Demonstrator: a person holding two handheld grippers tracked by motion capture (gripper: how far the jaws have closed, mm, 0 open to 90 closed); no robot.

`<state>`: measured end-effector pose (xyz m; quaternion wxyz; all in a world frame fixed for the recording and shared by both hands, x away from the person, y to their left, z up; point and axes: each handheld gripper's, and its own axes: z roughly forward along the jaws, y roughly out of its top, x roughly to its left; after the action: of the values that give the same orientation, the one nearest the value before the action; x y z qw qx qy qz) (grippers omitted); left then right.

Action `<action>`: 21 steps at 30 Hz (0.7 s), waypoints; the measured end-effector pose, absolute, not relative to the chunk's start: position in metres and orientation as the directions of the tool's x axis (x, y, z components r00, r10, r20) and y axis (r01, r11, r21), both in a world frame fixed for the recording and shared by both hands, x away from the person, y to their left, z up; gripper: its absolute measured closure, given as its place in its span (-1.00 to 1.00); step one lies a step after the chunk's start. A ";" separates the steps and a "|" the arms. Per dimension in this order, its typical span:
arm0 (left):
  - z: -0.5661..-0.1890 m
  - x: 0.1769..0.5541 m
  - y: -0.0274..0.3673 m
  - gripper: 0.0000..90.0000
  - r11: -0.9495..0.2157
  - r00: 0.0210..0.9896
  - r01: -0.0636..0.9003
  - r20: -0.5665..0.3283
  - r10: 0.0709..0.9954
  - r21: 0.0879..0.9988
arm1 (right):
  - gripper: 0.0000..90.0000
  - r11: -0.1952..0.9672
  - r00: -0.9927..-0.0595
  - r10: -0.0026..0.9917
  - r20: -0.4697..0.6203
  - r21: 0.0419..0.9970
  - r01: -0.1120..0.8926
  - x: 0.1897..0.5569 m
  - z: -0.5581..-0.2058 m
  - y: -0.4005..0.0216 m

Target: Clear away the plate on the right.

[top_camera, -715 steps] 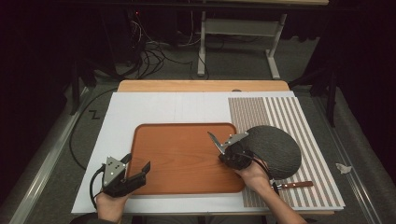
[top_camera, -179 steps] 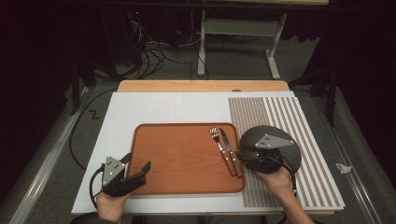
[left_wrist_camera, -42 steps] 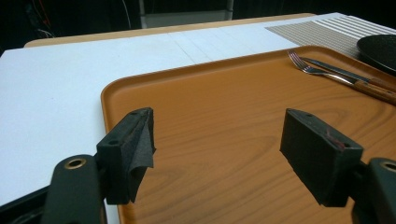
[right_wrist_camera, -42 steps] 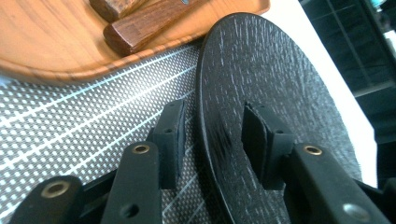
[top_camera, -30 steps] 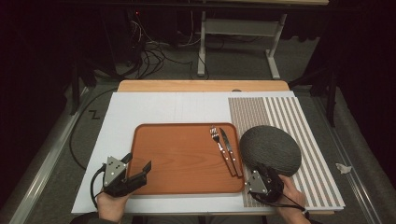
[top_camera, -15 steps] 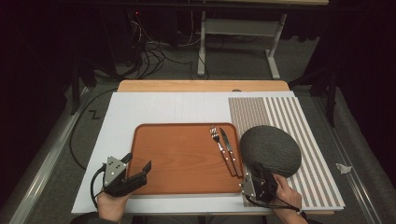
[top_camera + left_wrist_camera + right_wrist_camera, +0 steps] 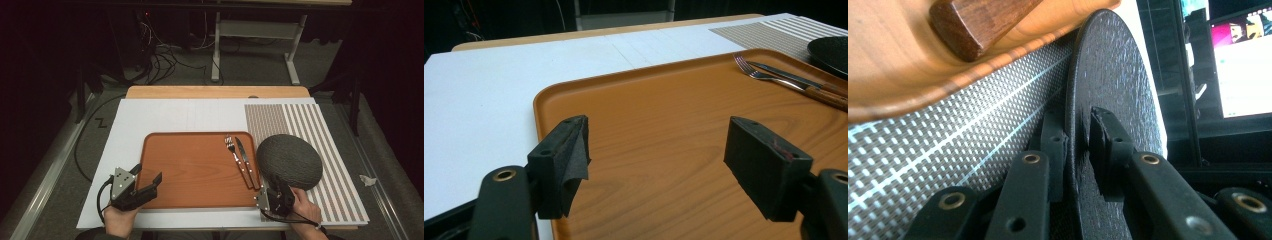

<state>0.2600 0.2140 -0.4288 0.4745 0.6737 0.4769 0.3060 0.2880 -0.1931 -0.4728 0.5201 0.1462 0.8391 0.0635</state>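
Gripping the near rim of the dark round plate [image 7: 289, 160], the right gripper [image 7: 276, 194] has just been closing its jaws, and in the right gripper view the plate's edge [image 7: 1098, 75] stands between the two pads, which look pressed against it from above and below. The plate lies on the striped placemat [image 7: 320, 130], at about 3 o'clock from the wooden tray [image 7: 190, 170] and just beside the tray's right rim. On the tray, at its 3 o'clock side, a fork [image 7: 235, 155] and a knife [image 7: 245, 160] with wooden handles already lie side by side, so the cutlery part of the work looks done. What seems left is the plate itself: by my judgement it is only now being taken hold of, not yet lifted, and would go next onto the bare middle of the tray. The left gripper [image 7: 131, 187] rests at the tray's 7 o'clock corner on the white desk [image 7: 150, 115], its jaws standing wide with nothing between them.
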 end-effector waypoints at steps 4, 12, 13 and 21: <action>-0.429 0.260 0.214 -0.41 -0.096 0.359 0.352 -0.039 0.932 0.931 | 0.78 0.953 -0.415 0.299 -0.860 0.245 0.178 0.288 -0.473 -0.192; -0.429 0.260 0.214 -0.41 -0.097 0.359 0.352 -0.039 0.932 0.931 | 0.80 0.962 -0.408 0.268 -0.873 0.216 0.169 0.288 -0.475 -0.191; -0.429 0.260 0.214 -0.41 -0.098 0.360 0.352 -0.038 0.932 0.931 | 0.80 0.963 -0.408 0.265 -0.874 0.213 0.168 0.288 -0.475 -0.191; -0.428 0.260 0.213 -0.41 -0.104 0.364 0.350 -0.033 0.931 0.931 | 0.83 0.970 -0.415 0.232 -0.880 0.176 0.169 0.287 -0.473 -0.191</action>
<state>0.2596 0.2135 -0.4284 0.4734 0.6766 0.4733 0.3067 0.2872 -0.1914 -0.4733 0.5274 0.1193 0.8406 0.0301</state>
